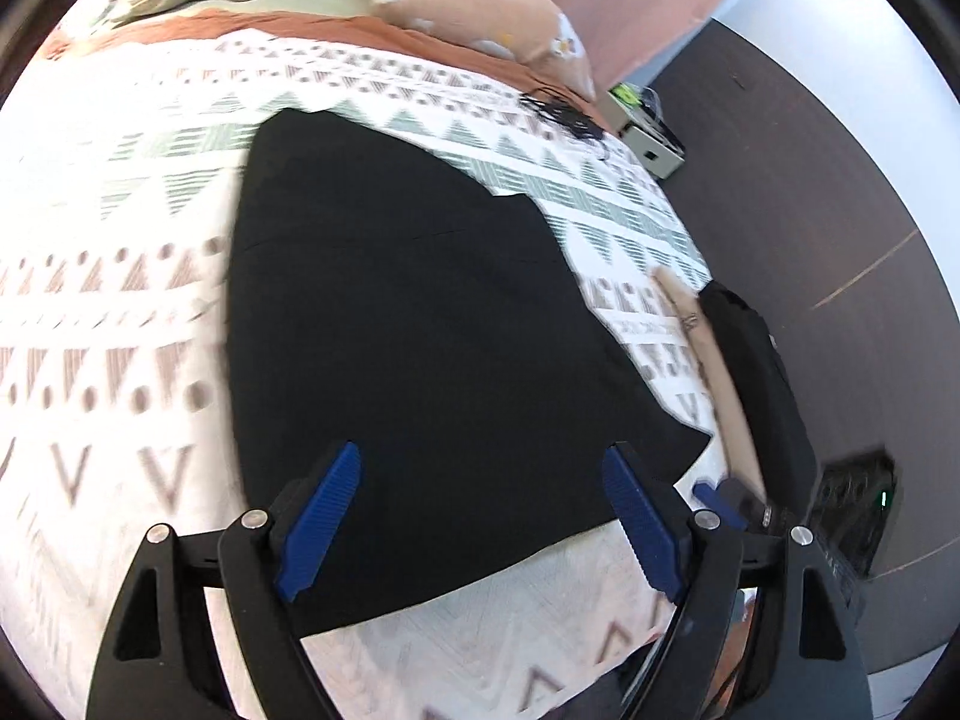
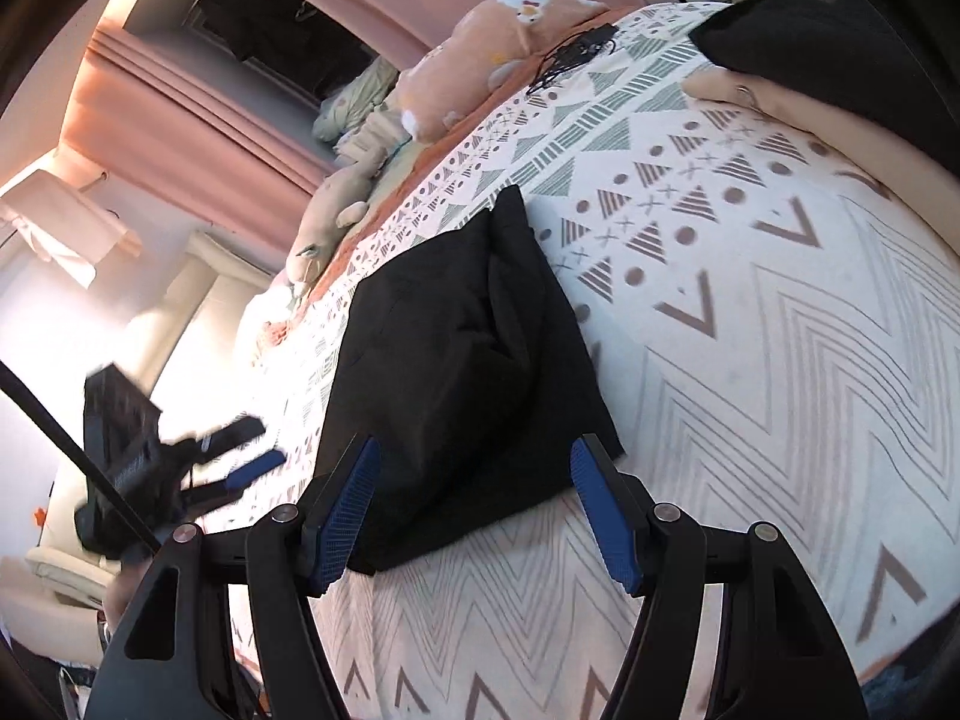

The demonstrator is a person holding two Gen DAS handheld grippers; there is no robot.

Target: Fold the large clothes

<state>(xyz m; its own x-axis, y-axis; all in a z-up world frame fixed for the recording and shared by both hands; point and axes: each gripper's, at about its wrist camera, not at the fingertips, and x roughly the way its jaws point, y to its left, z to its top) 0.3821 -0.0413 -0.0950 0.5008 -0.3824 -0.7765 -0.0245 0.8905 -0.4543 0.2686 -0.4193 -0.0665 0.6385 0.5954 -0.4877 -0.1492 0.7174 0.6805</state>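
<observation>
A large black garment [image 1: 408,324] lies flat and folded on the patterned bedspread [image 1: 108,312]. In the right wrist view the garment [image 2: 468,360] shows as a folded block with creases. My left gripper [image 1: 480,516] is open and empty, hovering above the garment's near edge. My right gripper [image 2: 474,510] is open and empty above the garment's near corner. The left gripper also shows blurred in the right wrist view [image 2: 240,468], at the bed's left side. The right gripper's blue tip shows in the left wrist view [image 1: 714,495].
Plush toys [image 2: 480,72] and pillows lie at the head of the bed. A black cable [image 2: 576,54] rests on the bedspread. A bare arm [image 2: 840,132] in a black sleeve leans on the bed at right. Dark floor [image 1: 810,168] and a small white box lie beyond the bed.
</observation>
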